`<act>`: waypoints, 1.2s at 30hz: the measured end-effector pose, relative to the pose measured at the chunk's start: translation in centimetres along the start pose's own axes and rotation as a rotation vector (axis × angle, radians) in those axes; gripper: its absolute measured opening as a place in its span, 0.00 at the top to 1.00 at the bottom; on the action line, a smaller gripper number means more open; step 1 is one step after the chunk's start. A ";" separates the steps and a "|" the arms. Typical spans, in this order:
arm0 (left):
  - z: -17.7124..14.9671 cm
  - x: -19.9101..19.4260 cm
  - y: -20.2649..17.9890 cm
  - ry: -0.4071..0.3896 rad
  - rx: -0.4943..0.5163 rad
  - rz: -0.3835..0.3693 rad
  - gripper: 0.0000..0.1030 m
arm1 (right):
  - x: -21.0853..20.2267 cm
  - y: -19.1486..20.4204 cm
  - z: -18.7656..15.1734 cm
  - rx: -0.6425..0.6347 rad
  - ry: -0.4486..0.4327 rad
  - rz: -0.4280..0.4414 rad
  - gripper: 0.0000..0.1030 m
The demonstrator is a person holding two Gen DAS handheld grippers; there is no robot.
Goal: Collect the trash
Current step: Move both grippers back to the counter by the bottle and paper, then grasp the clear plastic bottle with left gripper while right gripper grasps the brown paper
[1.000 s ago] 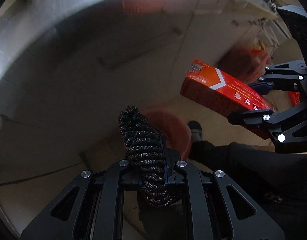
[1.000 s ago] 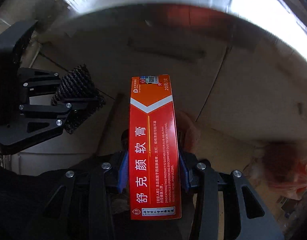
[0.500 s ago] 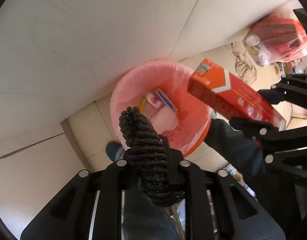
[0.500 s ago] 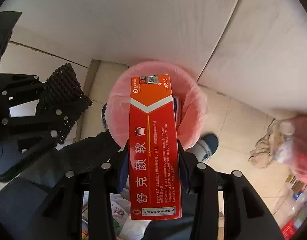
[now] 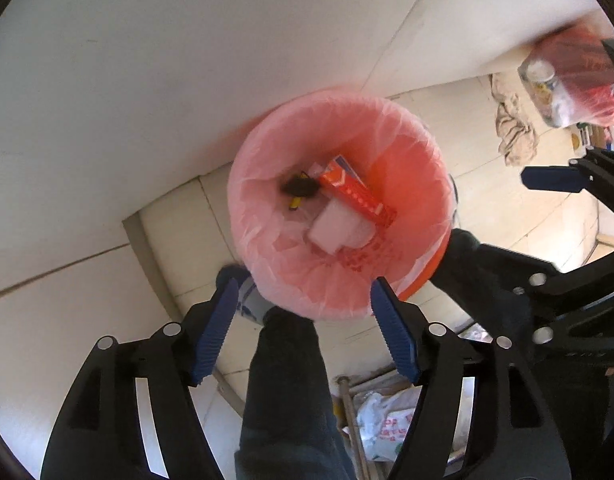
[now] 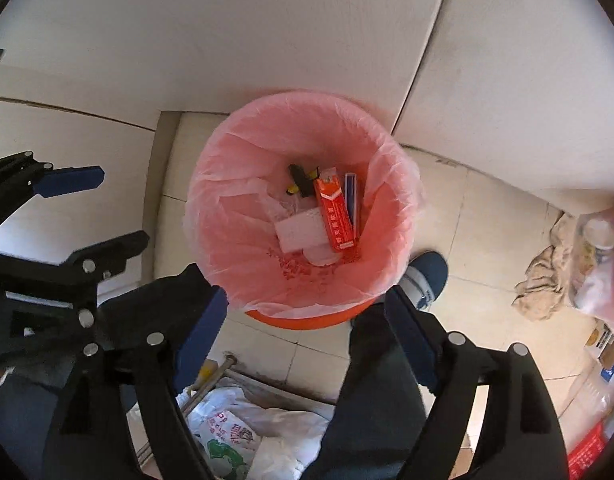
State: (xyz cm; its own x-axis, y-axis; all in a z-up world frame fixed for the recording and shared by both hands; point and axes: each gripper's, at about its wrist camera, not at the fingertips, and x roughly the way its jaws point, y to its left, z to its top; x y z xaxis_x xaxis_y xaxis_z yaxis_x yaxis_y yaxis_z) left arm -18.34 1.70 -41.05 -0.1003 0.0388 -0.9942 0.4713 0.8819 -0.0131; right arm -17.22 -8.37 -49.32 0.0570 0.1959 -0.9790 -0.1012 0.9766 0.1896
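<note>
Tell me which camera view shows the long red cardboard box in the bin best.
The right wrist view: the long red cardboard box lies sharp, its printed face readable. In the left wrist view it looks blurred and slanted.

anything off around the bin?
Trash sits inside the lined bin: red box, black scrap. Outside it, a crumpled rag lies on the floor to its right. Both grippers are open, empty.

Thin, crinkled, translucent pink plastic liner (image 6: 243, 204) in a smooth orange plastic bin (image 6: 307, 322), glossy printed red cardboard box (image 6: 334, 216), matt pale floor tiles (image 6: 483, 248), crumpled beige cloth rag (image 6: 547, 284).
</note>
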 end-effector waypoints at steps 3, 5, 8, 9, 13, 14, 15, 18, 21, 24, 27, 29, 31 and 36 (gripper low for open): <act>-1.0 -4.9 0.6 -0.067 -0.001 -0.020 0.35 | -6.5 0.3 -1.3 -0.048 -0.094 -0.006 0.22; -1.7 -9.8 0.9 -0.131 0.000 -0.021 0.34 | -11.7 0.4 -2.1 -0.078 -0.165 -0.022 0.20; -2.4 -17.9 1.9 -0.232 -0.022 -0.024 0.33 | -20.3 0.3 -2.9 -0.097 -0.280 -0.049 0.16; -2.5 -20.8 2.2 -0.272 -0.032 -0.028 0.31 | -23.0 0.2 -2.9 -0.098 -0.324 -0.063 0.14; -1.8 -30.9 3.2 -0.431 -0.070 0.009 0.25 | -32.9 -0.1 -1.6 -0.089 -0.509 -0.097 0.08; -1.2 -33.1 3.3 -0.473 -0.080 0.020 0.24 | -35.0 -0.2 -0.9 -0.091 -0.555 -0.105 0.07; -0.4 -35.1 3.5 -0.512 -0.092 0.031 0.21 | -36.8 -0.2 0.1 -0.098 -0.601 -0.115 0.06; 3.1 -40.2 4.4 -0.615 -0.155 0.017 0.18 | -41.0 -0.3 3.9 -0.136 -0.736 -0.156 0.05; 6.9 -43.4 5.7 -0.688 -0.234 -0.015 0.16 | -44.3 -0.5 9.6 -0.175 -0.855 -0.200 0.05; 10.7 -45.9 7.0 -0.740 -0.311 -0.002 0.16 | -46.7 -0.8 16.5 -0.217 -0.924 -0.258 0.05; 14.6 -47.2 9.0 -0.779 -0.392 0.002 0.16 | -48.5 -1.4 22.7 -0.218 -0.963 -0.269 0.05; 17.1 -47.7 10.9 -0.796 -0.432 0.001 0.16 | -49.7 -2.3 25.8 -0.231 -0.983 -0.273 0.05; 19.9 -47.4 12.4 -0.795 -0.475 -0.006 0.15 | -49.9 -2.9 28.8 -0.235 -0.983 -0.284 0.05; 25.4 -45.3 16.4 -0.723 -0.637 -0.082 0.15 | -49.7 -4.1 32.5 -0.233 -0.966 -0.281 0.05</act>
State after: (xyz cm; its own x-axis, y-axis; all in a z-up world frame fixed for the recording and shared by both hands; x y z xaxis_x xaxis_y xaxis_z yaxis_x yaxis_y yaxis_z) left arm 16.21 2.46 1.09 0.5522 -0.1448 -0.8210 -0.0984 0.9666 -0.2367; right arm 12.66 -19.25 0.97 0.8715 0.0515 -0.4878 -0.1455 0.9769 -0.1568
